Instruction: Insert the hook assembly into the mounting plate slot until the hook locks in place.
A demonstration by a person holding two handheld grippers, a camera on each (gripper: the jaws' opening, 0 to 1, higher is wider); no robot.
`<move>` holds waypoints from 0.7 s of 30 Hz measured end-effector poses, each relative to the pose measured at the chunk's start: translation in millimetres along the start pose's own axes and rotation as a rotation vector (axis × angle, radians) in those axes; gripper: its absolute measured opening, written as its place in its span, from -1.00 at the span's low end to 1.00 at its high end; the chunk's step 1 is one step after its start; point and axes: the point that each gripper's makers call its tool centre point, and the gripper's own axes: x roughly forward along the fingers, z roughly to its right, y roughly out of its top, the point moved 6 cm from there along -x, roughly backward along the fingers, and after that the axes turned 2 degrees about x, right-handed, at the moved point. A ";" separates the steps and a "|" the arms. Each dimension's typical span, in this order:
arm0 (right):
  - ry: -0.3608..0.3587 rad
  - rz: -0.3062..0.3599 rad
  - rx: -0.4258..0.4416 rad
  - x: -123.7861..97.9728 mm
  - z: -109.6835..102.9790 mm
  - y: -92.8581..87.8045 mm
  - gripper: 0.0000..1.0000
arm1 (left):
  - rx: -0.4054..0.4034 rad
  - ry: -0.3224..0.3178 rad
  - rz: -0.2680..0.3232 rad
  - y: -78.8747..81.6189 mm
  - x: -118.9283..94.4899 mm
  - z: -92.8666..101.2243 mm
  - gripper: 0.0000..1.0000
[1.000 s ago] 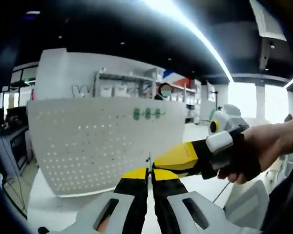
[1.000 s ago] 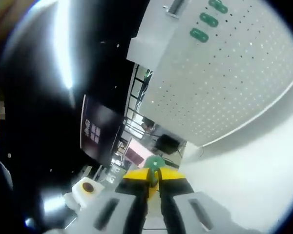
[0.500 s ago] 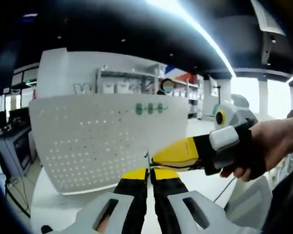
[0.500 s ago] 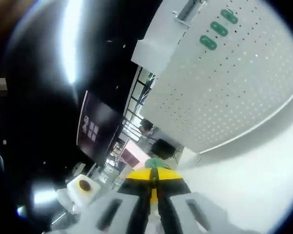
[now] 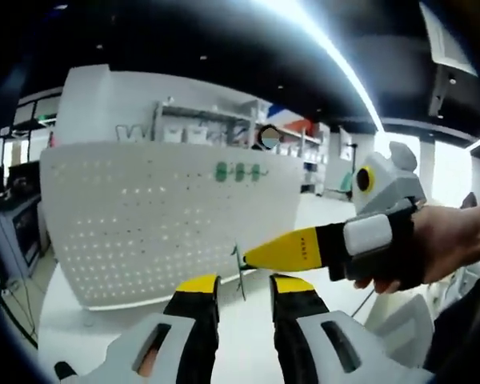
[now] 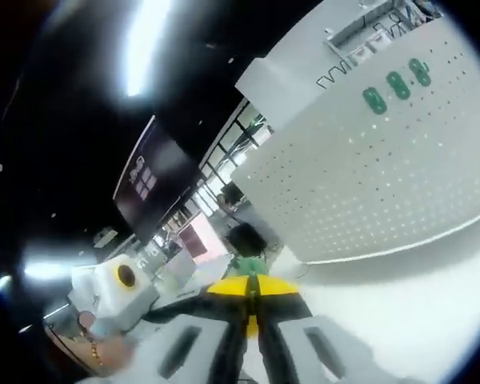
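Pinching the green-capped hook (image 6: pixel 248 266) in the closed right gripper (image 5: pixel 252 258) so its wire hangs free, we are keeping the left gripper (image 5: pixel 242 282) open, facing the pegboard (image 5: pixel 168 220).

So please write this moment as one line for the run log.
left gripper: open, empty | right gripper: shut on hook assembly | pegboard: upright, three green hooks on it | insertion: not yet done

A dark ceiling is crossed by a long light strip (image 5: pixel 336 64). Shelving (image 5: pixel 216 128) is seen behind; bright windows (image 5: pixel 456 168) are set at the right.
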 end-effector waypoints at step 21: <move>-0.040 -0.011 -0.287 -4.4 2.1 13.1 -1.00 | -0.117 -0.070 -0.026 -16.2 0.7 7.3 0.67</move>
